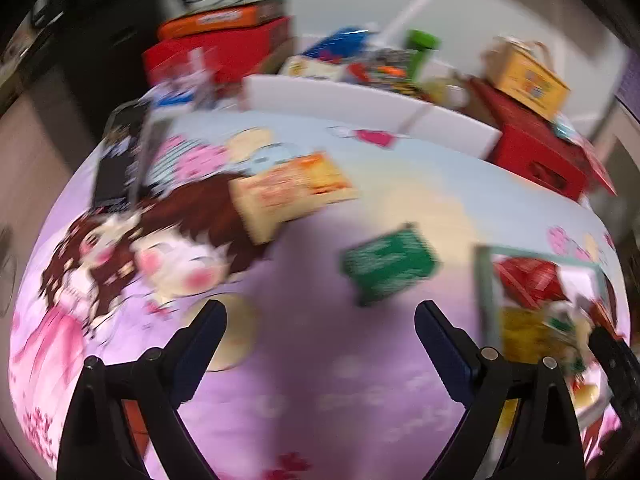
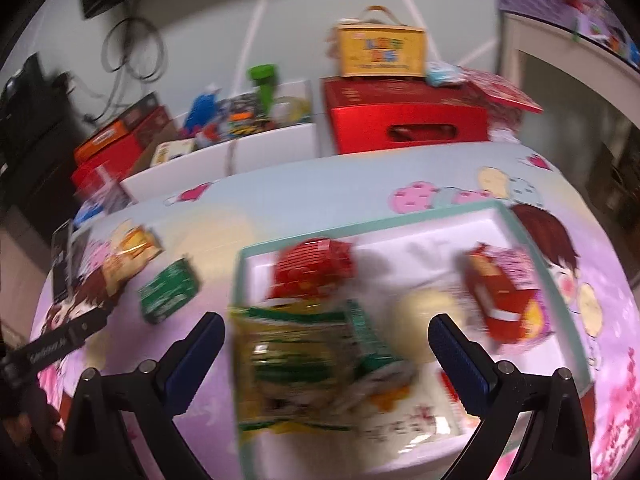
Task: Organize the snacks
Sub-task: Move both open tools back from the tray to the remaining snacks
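Observation:
A white tray with a teal rim (image 2: 404,220) lies on the cartoon-print tablecloth (image 1: 340,380) and holds a red packet (image 2: 312,272), a yellow-green bag (image 2: 296,356), a red box (image 2: 504,300) and a pale round snack (image 2: 424,308). My right gripper (image 2: 326,338) hovers open over the tray, nothing between its fingers. Left of the tray lie a green box (image 1: 390,266) and an orange-yellow box (image 1: 292,192). My left gripper (image 1: 320,328) stands open above bare cloth, just short of the green box. The tray (image 1: 486,292) shows at the right edge of the left wrist view. Both views are blurred.
At the table's far edge stands a white bin (image 1: 360,112) with several snacks, a red crate (image 2: 408,120) bearing a yellow carry box (image 2: 380,52), and stacked red and orange boxes (image 1: 224,40). A black flat device (image 1: 116,160) lies at the far left.

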Demonstrator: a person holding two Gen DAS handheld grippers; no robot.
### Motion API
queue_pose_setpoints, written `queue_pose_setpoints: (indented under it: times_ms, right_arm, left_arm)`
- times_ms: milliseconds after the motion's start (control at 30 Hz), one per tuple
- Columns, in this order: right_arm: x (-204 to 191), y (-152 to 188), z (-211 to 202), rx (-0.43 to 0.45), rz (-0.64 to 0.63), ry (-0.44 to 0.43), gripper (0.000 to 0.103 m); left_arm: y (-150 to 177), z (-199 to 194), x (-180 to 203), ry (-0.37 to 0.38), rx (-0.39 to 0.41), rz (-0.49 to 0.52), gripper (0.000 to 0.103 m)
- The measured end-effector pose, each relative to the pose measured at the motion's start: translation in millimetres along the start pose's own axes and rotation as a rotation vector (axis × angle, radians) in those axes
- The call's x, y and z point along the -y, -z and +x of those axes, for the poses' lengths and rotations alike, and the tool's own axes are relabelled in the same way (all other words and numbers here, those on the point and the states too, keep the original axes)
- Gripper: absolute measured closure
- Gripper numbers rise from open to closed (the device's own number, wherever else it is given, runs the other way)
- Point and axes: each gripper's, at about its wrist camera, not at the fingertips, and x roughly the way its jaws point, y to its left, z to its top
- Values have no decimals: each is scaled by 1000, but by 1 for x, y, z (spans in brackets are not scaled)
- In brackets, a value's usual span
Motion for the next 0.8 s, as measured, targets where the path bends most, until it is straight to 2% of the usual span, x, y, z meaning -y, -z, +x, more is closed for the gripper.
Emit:
queue_pose_setpoints:
  times_ms: [167, 300, 567, 800]
  right_arm:
    - [-32, 4, 4, -10, -57, -60, 0]
    - [-54, 7, 8, -13, -93, -96, 0]
    - [-85, 14, 18, -8, -195, -111, 0]
    - [-96, 12, 19, 7, -211, -149, 0]
  left_arm:
    - [0, 4, -33, -31, -21, -74, 8]
    - [1, 6, -44, -34, -32, -95, 8]
    - [0, 10, -47, 9, -40, -103, 8]
    - [-7, 24, -47, 60, -70, -122, 8]
